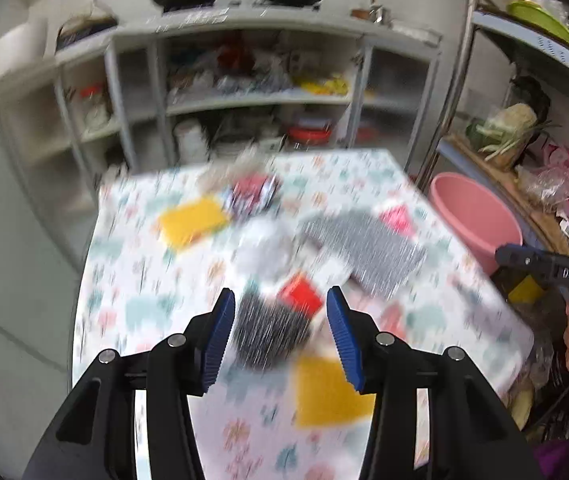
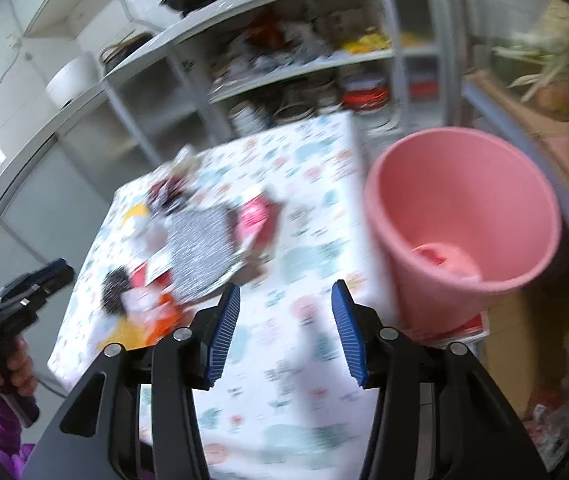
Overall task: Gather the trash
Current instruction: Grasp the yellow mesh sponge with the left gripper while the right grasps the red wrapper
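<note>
Reading "DAS" on right gripper (image 1: 502, 256)

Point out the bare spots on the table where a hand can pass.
Free: the patterned cloth between the pink packet and the pink bucket, and the near stretch under the right claw. Crowded: the left half, where the grey striped wrapper, red scraps and yellow pieces lie together.

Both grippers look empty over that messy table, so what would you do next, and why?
Probably lower the left gripper onto the dark speckled wrapper and close. Its jaws stand open right over that piece, nothing is held, and the pink bucket beside the table waits for it.
</note>
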The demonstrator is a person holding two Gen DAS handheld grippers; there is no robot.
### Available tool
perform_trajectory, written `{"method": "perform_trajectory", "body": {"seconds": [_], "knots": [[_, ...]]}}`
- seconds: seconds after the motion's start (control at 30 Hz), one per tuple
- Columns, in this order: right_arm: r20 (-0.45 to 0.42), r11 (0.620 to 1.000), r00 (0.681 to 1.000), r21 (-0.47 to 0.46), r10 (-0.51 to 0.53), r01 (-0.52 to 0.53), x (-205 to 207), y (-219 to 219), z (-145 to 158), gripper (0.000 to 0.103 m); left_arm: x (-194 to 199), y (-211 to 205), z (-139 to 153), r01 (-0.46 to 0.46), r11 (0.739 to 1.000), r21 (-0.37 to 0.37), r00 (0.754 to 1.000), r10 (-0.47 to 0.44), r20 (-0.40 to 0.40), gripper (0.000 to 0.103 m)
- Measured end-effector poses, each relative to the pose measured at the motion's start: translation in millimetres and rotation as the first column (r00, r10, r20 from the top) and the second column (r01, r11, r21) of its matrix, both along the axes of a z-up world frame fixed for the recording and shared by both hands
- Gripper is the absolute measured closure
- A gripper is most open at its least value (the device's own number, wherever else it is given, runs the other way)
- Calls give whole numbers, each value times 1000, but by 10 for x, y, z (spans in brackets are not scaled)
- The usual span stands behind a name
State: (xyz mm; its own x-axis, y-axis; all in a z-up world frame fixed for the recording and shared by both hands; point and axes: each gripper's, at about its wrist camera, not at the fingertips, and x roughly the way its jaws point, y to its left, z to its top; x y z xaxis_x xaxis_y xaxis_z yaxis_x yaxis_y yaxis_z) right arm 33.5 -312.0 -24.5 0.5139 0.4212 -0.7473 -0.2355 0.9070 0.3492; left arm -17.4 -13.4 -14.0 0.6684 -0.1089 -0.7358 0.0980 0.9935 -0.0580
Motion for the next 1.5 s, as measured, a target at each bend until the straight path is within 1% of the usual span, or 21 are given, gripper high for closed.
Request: {"method": "perform_trajectory", "body": {"seconds": [0.07, 0.13, 0.27, 0.43, 0.53, 0.6, 0.63, 0.67, 0.7, 0.73, 0.77, 0.87, 1.03, 1.17, 1.4, 1.47, 1.5], "knots": [[-17, 999, 999, 8, 47, -47, -41, 172, -31, 54, -113, 64, -131, -3, 999, -38, 999, 1, -45, 56], [-28, 995, 994, -3, 104, -105, -86, 411, -61, 54, -187, 64, -239, 7, 998, -59, 997, -12, -77, 56], [-48, 985, 985, -28, 167, -169, -121, 732, -131, 54, -199, -78, -402, 51, 996, -72, 991, -59, -120, 56], [-56, 979, 981, -76, 184, -188, -124, 1009, -179, 54, -146, -254, -572, 110, 992, -68, 979, -120, -166, 56], [-43, 974, 982, -127, 184, -188, -123, 1138, -194, 54, -126, -329, -658, 145, 988, -55, 969, -153, -195, 56], [-36, 970, 983, -161, 181, -184, -94, 1214, -214, 54, -120, -367, -712, 162, 986, -45, 964, -168, -206, 60], [-33, 968, 984, -174, 177, -181, -87, 1237, -222, 54, -122, -375, -727, 163, 986, -41, 964, -168, -205, 65], [-33, 966, 985, -188, 171, -174, -75, 1253, -233, 54, -120, -373, -726, 165, 985, -39, 965, -170, -198, 73], [-33, 966, 986, -197, 166, -169, -60, 1260, -247, 54, -133, -377, -717, 172, 984, -40, 966, -176, -190, 78], [-34, 965, 987, -207, 160, -163, -47, 1267, -261, 54, -138, -374, -712, 174, 984, -41, 967, -178, -184, 90], [-34, 964, 988, -217, 151, -155, -38, 1270, -275, 54, -147, -368, -702, 176, 983, -41, 967, -181, -178, 92], [-24, 965, 990, -220, 139, -141, -27, 1271, -283, 54, -193, -327, -660, 172, 985, -26, 973, -174, -153, 94], [-8, 961, 990, -238, 140, -138, -44, 1322, -274, 54, -261, -205, -551, 154, 988, -17, 980, -155, -129, 95], [3, 956, 987, -251, 158, -152, -70, 1393, -268, 54, -334, -80, -492, 136, 991, -8, 983, -136, -122, 95], [-2, 950, 982, -254, 188, -183, -114, 1493, -307, 55, -434, 85, -412, 87, 996, -10, 991, -88, -103, 95], [1, 948, 980, -252, 201, -195, -137, 1505, -302, 71, -461, 107, -385, 77, 997, -6, 993, -77, -92, 95], [0, 948, 979, -247, 206, -199, -140, 1501, -299, 77, -468, 123, -369, 72, 997, -5, 994, -72, -87, 95]]}}
